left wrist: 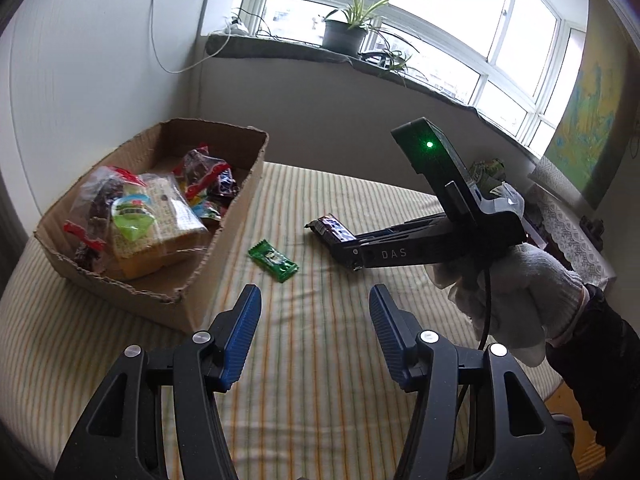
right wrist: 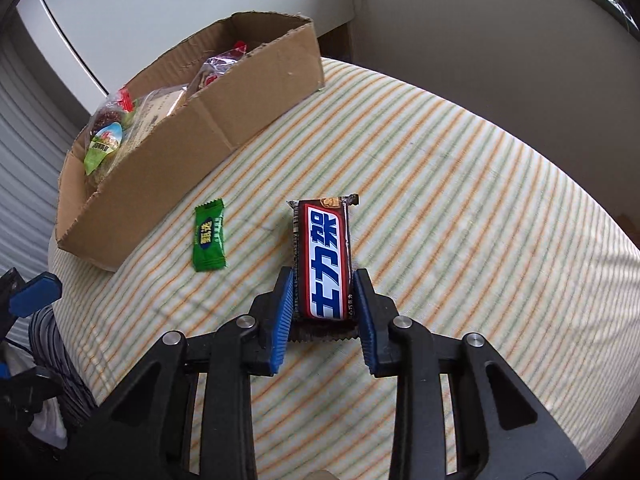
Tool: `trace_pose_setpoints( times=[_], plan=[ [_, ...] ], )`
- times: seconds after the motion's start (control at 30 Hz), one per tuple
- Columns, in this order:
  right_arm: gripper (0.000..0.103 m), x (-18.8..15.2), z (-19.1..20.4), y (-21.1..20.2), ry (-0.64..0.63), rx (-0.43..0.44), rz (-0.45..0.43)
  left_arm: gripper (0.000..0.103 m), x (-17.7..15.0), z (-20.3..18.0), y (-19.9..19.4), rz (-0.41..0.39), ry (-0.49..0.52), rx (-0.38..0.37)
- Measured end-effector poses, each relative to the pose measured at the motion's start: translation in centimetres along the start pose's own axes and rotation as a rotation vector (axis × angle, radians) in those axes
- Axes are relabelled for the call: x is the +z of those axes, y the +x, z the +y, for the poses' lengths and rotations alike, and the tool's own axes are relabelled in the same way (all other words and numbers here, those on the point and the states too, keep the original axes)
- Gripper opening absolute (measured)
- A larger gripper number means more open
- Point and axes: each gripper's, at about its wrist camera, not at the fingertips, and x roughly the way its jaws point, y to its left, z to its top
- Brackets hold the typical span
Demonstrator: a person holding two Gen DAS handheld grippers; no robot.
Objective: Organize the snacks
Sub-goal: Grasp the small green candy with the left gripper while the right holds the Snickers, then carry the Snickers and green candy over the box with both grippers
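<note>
My right hand-held gripper (right wrist: 323, 304) is clenched on the chocolate bar (right wrist: 325, 258) lying on the bench (right wrist: 460, 200), gripping its narrow sides for lifting. The box (right wrist: 224, 120) waits at ten o'clock. My left hand-held gripper (left wrist: 314, 322) is released, holding nothing.

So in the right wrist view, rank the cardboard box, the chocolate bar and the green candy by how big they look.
1. cardboard box, by far the largest.
2. chocolate bar, between the right gripper pads; it lies nearest the camera, which enlarges it somewhat.
3. green candy, the smallest, though it lies slightly farther off.
</note>
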Motion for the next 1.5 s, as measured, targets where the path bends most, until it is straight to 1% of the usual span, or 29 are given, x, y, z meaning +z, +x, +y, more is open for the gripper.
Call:
trace_pose_setpoints(
  times=[0.13, 0.27, 0.43, 0.5, 0.63, 0.77, 0.97, 1.07, 1.2, 1.33, 1.5],
  plan=[
    [0.030, -1.2, -2.1, -0.9, -0.001, -0.004, 0.004, 0.055, 0.4, -0.6, 2.7, 0.043, -0.011, 0.017],
    [0.031, -2.2, -3.9, -2.1, 0.007, 0.007, -0.009, 0.055, 0.8, -0.6, 5.6, 0.090, -0.014, 0.073],
    [0.032, -3.0, -5.0, -4.0, 0.009, 0.026, -0.060, 0.055, 1.0, 0.2, 8.2, 0.127, -0.028, 0.149],
    [0.032, -3.4, -5.2, -4.6, 0.009, 0.039, -0.076, 0.055, 1.1, 0.5, 8.9, 0.144, -0.044, 0.145],
    [0.032, -3.8, -5.5, -5.3, 0.012, 0.054, -0.098, 0.055, 1.2, 0.1, 10.0, 0.149, -0.011, 0.174],
    [0.032, -3.6, -5.1, -5.2, 0.006, 0.054, -0.104, 0.055, 1.9, 0.2, 10.5, 0.168, -0.011, 0.166],
    [0.032, -3.5, -5.3, -5.1, 0.006, 0.042, -0.107, 0.055, 2.9, -0.4, 12.1, 0.195, 0.057, 0.165],
    [0.032, -3.2, -5.0, -4.7, -0.001, 0.038, -0.107, 0.048, 2.9, -0.7, 12.5, 0.195, 0.097, 0.185],
    [0.032, -3.0, -4.1, -3.9, -0.020, 0.024, -0.096, 0.037, 2.9, -0.6, 12.5, 0.188, 0.106, 0.195],
    [0.032, -2.6, -3.2, -3.2, -0.037, 0.002, -0.089, 0.030, 2.8, -1.0, 12.5, 0.183, 0.130, 0.200],
    [0.032, -2.3, -3.1, -2.4, -0.031, -0.016, -0.080, 0.022, 2.8, -1.8, 13.1, 0.180, 0.153, 0.191]
  ],
)
